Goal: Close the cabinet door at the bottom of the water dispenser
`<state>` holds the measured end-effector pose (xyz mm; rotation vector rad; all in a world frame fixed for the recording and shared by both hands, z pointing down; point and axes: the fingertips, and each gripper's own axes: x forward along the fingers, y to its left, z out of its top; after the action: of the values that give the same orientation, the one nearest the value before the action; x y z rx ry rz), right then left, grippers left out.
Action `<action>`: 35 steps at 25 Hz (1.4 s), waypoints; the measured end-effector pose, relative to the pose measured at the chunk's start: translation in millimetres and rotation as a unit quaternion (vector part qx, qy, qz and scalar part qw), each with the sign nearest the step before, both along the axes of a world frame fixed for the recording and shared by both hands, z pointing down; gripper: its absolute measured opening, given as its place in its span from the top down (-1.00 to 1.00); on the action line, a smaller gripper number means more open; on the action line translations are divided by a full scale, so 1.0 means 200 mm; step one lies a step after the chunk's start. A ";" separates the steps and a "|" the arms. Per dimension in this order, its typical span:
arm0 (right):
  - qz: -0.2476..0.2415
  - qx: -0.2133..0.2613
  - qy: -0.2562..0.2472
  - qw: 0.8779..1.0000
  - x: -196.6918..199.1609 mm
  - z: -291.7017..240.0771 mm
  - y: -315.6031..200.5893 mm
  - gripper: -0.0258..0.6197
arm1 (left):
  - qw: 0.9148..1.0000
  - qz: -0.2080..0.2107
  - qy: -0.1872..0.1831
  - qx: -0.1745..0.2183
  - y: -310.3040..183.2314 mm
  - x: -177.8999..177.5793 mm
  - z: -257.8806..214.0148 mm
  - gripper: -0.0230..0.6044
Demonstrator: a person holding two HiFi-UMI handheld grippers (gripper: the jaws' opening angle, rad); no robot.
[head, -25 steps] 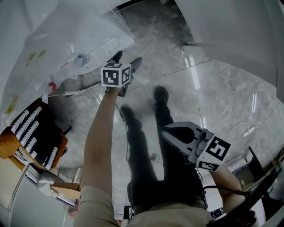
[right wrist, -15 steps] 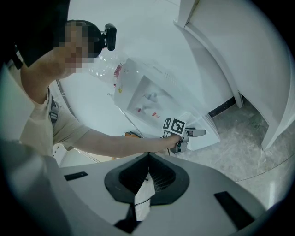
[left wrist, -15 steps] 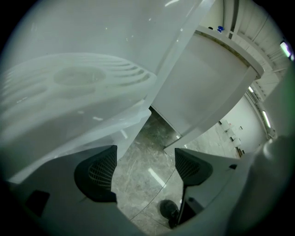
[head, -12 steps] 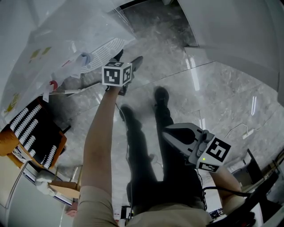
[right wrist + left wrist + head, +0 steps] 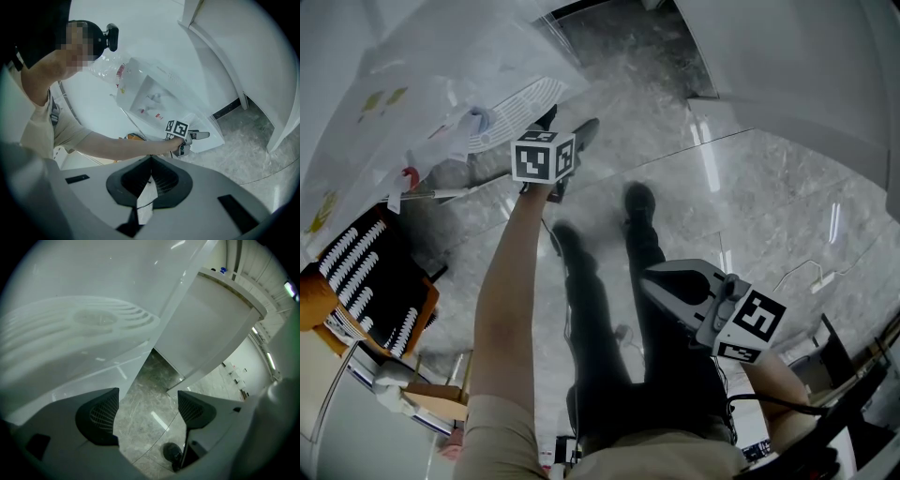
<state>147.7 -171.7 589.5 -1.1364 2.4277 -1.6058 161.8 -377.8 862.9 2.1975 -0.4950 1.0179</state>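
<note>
1. While its jaws stood apart and empty, the left hand-held gripper (image 5: 147, 411) hung just beside the cabinet door (image 5: 208, 139) at the water dispenser (image 5: 149, 99) foot.
2. Right hand-held gripper (image 5: 150, 180): jaws pressed together, nothing held.

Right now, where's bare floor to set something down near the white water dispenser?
Open grey marble floor lies right of the black shoes, bordered by the white wall. Left is crowded: white water dispenser, black-and-orange rack.

Cool, even indoor light. White lamp streaks glare on the polished floor (image 5: 710, 167) toward 2 o'clock. Heavy fisheye bending; the 2 gripper views go black at the corners.
</note>
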 end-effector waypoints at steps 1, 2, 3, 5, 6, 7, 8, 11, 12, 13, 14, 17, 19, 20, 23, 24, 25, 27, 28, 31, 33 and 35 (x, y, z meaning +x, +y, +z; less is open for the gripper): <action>0.001 0.001 0.000 1.000 0.00 0.00 0.00 0.87 | 1.000 0.001 0.000 0.000 0.01 0.00 0.00 -0.23; 0.002 0.002 0.000 1.000 0.00 0.00 -0.01 0.87 | 1.000 0.003 -0.001 -0.001 0.02 -0.01 0.00 -0.23; 0.004 0.003 -0.001 1.000 0.00 -0.01 -0.01 0.87 | 1.000 0.006 -0.002 -0.001 0.03 -0.01 0.00 -0.23; 0.006 0.003 0.000 1.000 0.00 -0.01 -0.01 0.87 | 1.000 0.017 -0.008 -0.001 0.05 -0.03 0.00 -0.23; 0.007 0.003 0.000 1.000 -0.01 -0.01 -0.01 0.87 | 1.000 0.026 -0.013 -0.001 0.07 -0.04 0.00 -0.23; 0.007 0.003 0.001 1.000 -0.01 -0.01 -0.01 0.87 | 0.999 0.035 -0.019 0.001 0.08 -0.05 -0.01 -0.23; 0.006 0.003 0.002 1.000 -0.01 -0.02 -0.01 0.87 | 0.999 0.044 -0.023 0.003 0.10 -0.06 -0.02 -0.23; 0.003 0.008 0.005 1.000 -0.04 -0.06 -0.03 0.87 | 0.998 0.063 -0.025 0.004 0.14 -0.10 -0.08 -0.23; 0.003 0.012 0.006 1.000 -0.05 -0.07 -0.04 0.87 | 0.997 0.067 -0.025 0.003 0.16 -0.11 -0.10 -0.23; 0.003 0.016 0.008 1.000 -0.06 -0.09 -0.05 0.87 | 0.997 0.071 -0.024 0.002 0.17 -0.12 -0.12 -0.23; 0.002 0.020 0.009 1.000 -0.07 -0.12 -0.06 0.87 | 0.997 0.074 -0.024 0.000 0.18 -0.14 -0.15 -0.22; 0.000 0.034 0.012 0.999 -0.11 -0.18 -0.10 0.87 | 0.997 0.079 -0.024 -0.006 0.21 -0.20 -0.22 -0.22; -0.001 0.041 0.015 0.999 -0.15 -0.23 -0.11 0.87 | 0.996 0.085 -0.025 -0.009 0.24 -0.25 -0.28 -0.22; -0.003 0.046 0.016 0.999 -0.17 -0.25 -0.12 0.87 | 0.996 0.088 -0.024 -0.008 0.25 -0.28 -0.32 -0.21; -0.005 0.060 0.023 0.998 -0.24 -0.35 -0.15 0.87 | 0.996 0.085 -0.014 -0.006 0.27 -0.37 -0.45 -0.21; -0.004 0.064 0.025 0.998 -0.26 -0.39 -0.16 0.87 | 0.996 0.084 -0.011 -0.007 0.28 -0.40 -0.50 -0.21; -0.004 0.069 0.027 0.997 -0.29 -0.44 -0.17 0.87 | 0.996 0.083 -0.009 -0.010 0.30 -0.44 -0.55 -0.21; -0.004 0.082 0.029 0.996 -0.36 -0.53 -0.20 0.87 | 0.997 0.081 -0.001 -0.017 0.32 -0.52 -0.66 -0.21; -0.004 0.090 0.031 0.995 -0.38 -0.58 -0.22 0.87 | 0.997 0.078 0.005 -0.016 0.33 -0.56 -0.72 -0.21; -0.005 0.110 0.040 0.993 -0.46 -0.71 -0.27 0.87 | 0.997 0.067 0.025 -0.005 0.35 -0.65 -0.93 -0.21; -0.010 0.124 0.045 0.991 -0.52 -0.80 -0.31 0.87 | 0.998 0.054 0.036 0.011 0.33 -0.73 -1.09 -0.21; -0.020 0.133 0.048 0.990 -0.59 -0.90 -0.33 0.87 | 0.998 0.040 0.041 0.025 0.33 -0.83 -1.24 -0.21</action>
<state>30.4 -238.0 410.5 -1.1494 2.6388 -1.2130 -4.5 -312.7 614.8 2.3091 -0.4028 0.9622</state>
